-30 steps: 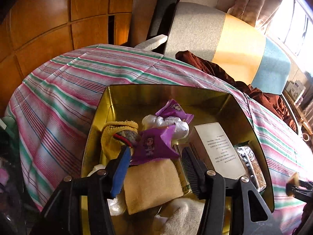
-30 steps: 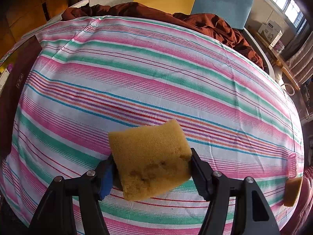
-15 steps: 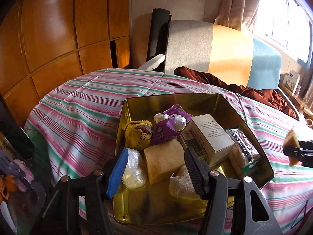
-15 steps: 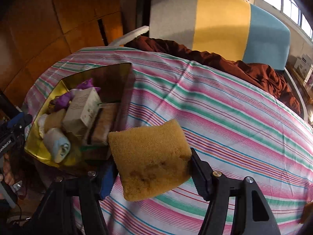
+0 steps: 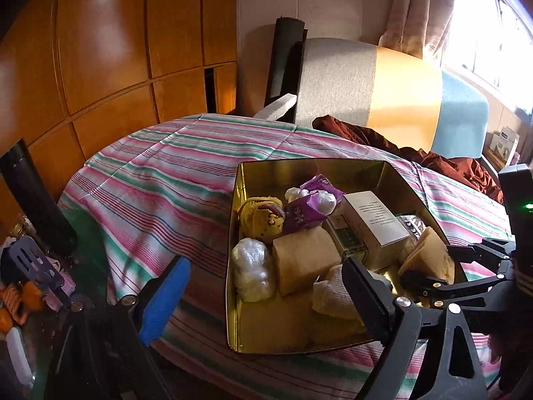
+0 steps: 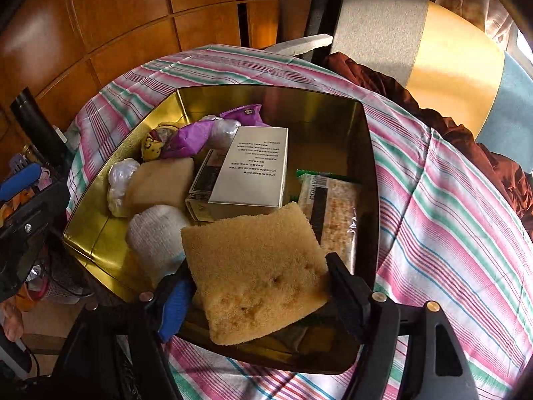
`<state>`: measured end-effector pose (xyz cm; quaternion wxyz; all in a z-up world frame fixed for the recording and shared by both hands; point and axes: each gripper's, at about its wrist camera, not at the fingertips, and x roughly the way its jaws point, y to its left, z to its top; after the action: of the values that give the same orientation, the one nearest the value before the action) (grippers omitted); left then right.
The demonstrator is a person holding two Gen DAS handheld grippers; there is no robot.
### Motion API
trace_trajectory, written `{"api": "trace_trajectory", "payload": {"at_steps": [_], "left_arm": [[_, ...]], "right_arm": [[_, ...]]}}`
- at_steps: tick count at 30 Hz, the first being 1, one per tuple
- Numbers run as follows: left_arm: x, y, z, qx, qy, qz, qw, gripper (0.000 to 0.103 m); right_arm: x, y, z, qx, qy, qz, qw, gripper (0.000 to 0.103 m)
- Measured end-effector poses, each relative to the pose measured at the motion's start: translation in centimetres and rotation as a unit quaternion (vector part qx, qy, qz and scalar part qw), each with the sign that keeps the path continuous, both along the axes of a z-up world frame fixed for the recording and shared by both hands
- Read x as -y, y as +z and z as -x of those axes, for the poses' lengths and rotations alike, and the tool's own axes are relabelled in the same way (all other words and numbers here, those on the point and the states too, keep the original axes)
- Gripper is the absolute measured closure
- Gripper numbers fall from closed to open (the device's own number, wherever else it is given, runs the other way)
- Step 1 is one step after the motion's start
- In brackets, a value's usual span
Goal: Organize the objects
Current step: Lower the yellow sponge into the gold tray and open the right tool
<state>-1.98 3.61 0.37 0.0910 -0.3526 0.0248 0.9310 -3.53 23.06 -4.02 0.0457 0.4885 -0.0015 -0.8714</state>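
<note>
So the right gripper [image 6: 258, 296] has the tan sponge [image 6: 256, 273] sitting between its fingers, but they're spreading apart right now; the black finger [image 6: 346, 296] on the right is at the sponge's edge and the blue-padded one [image 6: 175, 303] is already clear of its lower corner, so it's loose rather than squeezed. The sponge lies tilted, its flat face up toward the camera, long side running from the near right corner away toward the boxes. It hangs over the near end of the gold tin [image 6: 319, 100], which sits on a striped bedspread [image 6: 449, 233].

Left gripper [image 5: 266, 286] is empty with its fingers opening wide, the blue pad [image 5: 163, 300] out over the bed's edge left of the tin and the black one over the tin's near right part.

Inside the tin it's crowded: white box [image 6: 251, 170] lying flat with its long side pointing away, a second sponge [image 6: 160, 183] left of it, a white sock roll [image 6: 156, 233], a snack pack [image 6: 333, 210] along the right wall, purple wrappers [image 6: 190, 140] and a yellow plush thing [image 6: 151, 146] at the back. Open floor only shows at the far right corner and the near left.

Versus a second ago: the right gripper was over bare bedspread, clamped on the sponge, and now it's over the tin. The left one has pulled back from the tin, where it was low among the stuff.
</note>
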Motion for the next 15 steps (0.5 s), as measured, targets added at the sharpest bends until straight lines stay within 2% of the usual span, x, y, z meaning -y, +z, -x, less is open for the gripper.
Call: {"api": "trace_trajectory", "payload": {"at_steps": [4,11,15], "left_arm": [[0.4,-0.2,-0.2,0.005,0.009,0.000,0.9999,0.000],[1.1,0.2,-0.5,0.006,0.027,-0.018,0.9995,0.000],[1.2,0.8,-1.0,-0.002,0.031,-0.027,0.9992,0.000]], "right_arm": [[0.2,0.3,-0.2,-0.002,-0.001,0.012,1.000,0.017],[0.3,1.9,-1.7,-0.038,-0.015,0.028,0.999,0.017],[0.0,3.5,-2.5,-0.077,-0.030,0.076,0.994,0.015]]}}
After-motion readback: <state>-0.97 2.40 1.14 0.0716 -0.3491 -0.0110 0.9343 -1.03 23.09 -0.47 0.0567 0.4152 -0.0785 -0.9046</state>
